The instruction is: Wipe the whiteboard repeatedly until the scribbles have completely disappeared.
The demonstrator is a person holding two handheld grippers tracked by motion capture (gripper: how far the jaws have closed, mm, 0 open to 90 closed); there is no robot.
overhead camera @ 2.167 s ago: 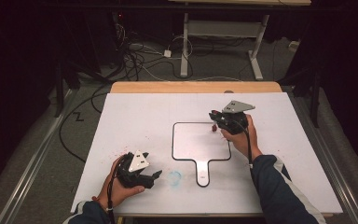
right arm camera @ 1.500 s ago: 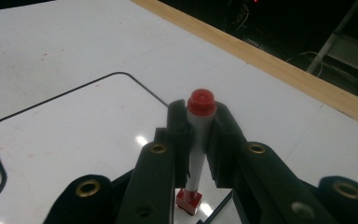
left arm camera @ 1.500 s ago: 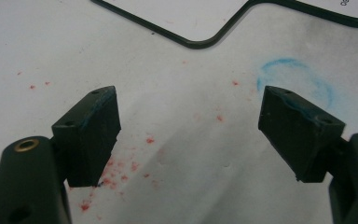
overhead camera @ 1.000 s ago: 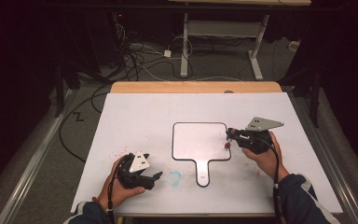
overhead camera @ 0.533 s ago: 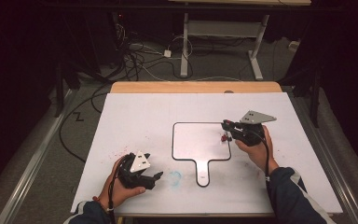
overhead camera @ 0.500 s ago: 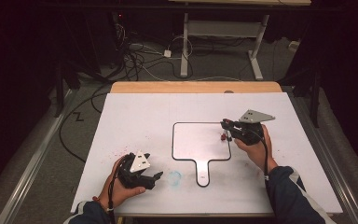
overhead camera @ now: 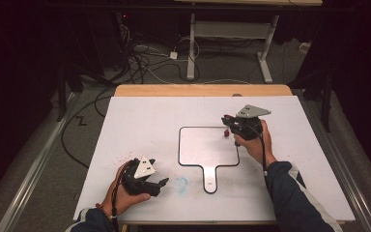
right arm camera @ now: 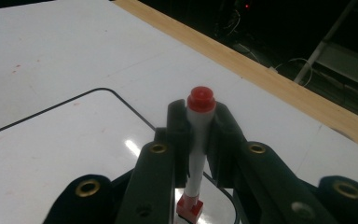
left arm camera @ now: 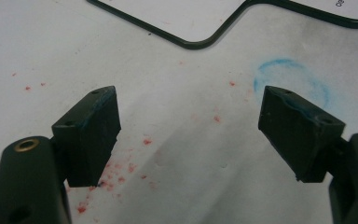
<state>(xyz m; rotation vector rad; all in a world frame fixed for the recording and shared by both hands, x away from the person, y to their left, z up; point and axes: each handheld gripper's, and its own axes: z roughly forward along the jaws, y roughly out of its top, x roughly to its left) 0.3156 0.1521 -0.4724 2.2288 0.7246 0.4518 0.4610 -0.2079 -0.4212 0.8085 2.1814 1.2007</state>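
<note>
The left hand [overhead camera: 125,186] rests low at the near left, its forearm coming in from the bottom edge in a dark sleeve. The left gripper [overhead camera: 160,182] lies nearly level and points right, jaws spread wide with nothing between them. The right hand [overhead camera: 252,142] is raised farther out, its forearm angled up and inward from the lower right. The right gripper [overhead camera: 228,126] points left, and its jaws are clamped on a pen [right arm camera: 196,144].

Black tools [overhead camera: 228,124], brass screws, dark sleeves
</note>
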